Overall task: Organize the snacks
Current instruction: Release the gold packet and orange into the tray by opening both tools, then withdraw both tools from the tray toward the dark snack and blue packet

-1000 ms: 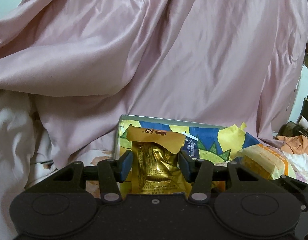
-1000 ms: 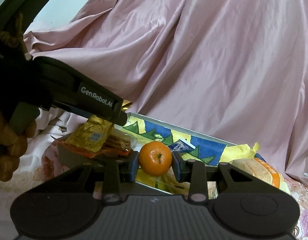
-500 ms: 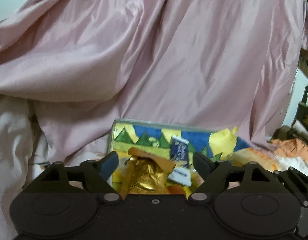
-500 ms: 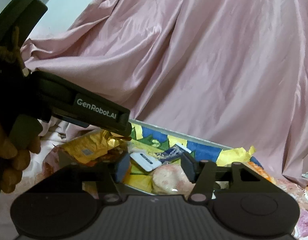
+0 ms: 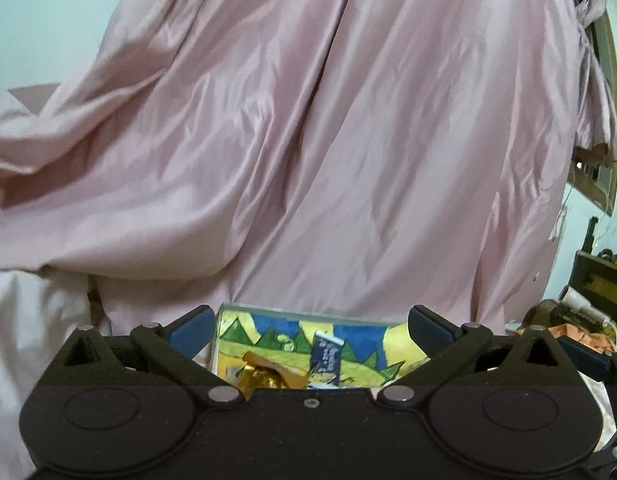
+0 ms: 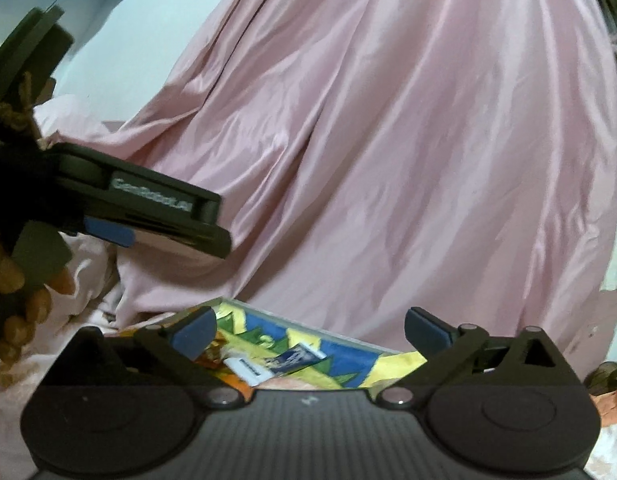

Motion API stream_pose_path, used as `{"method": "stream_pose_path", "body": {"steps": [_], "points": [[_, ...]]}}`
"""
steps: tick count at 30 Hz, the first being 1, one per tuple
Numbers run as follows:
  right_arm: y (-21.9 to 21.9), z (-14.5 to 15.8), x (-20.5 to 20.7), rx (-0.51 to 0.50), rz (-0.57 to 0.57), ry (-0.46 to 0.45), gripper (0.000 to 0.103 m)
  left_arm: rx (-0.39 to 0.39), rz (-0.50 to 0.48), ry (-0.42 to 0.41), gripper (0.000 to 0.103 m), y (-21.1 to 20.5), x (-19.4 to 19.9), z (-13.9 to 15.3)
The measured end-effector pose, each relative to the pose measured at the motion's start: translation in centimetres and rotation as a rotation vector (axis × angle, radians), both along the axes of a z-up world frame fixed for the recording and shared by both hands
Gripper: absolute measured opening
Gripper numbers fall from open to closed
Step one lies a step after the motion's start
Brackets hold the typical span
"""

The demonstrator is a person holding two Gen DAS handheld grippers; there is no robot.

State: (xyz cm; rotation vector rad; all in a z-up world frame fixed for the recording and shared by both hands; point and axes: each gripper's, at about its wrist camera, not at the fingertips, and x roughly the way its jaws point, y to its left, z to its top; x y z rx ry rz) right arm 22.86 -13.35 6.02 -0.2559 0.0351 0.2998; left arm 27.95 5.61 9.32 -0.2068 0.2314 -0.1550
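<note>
Partly hidden: gold packet (image 5: 264,376).

A box (image 5: 308,322) sits on what seems to be a bed, its far wall against the draped sheet (image 5: 308,140) behind, with a foil packet (image 5: 264,374) inside at its left end, a small packet (image 5: 326,358) just right, and a flat wrapper (image 6: 246,369) between.

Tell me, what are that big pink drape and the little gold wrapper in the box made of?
The pink drape looks like satin-type fabric: smooth with a soft sheen along its folds. The gold wrapper in the box seems metallic foil or foil-coated plastic: crinkled, with bright glints.
</note>
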Motion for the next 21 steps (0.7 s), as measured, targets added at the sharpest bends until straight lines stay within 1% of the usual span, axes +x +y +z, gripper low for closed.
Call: {"method": "stream_pose_path", "body": {"steps": [7,12,16,21], "points": [[-3.3,1.5,-3.0,0.031,-0.06,-0.023,0.103,0.011,0.0,-0.064,0.102,-1.1,-4.3,1.4],[-5.7,1.9,-5.2,0.043,-0.098,-0.021,0.103,0.021,-0.007,-0.06,0.102,-1.8,-7.2,0.8],[-7.4,2.3,-6.4,0.059,-0.111,0.001,0.103,0.055,-0.025,-0.005,0.102,-2.2,-9.0,-0.6],[-9.3,2.0,-8.2,0.054,-0.11,0.07,0.103,0.058,-0.046,0.104,0.102,-2.3,-10.7,-2.8]]}}
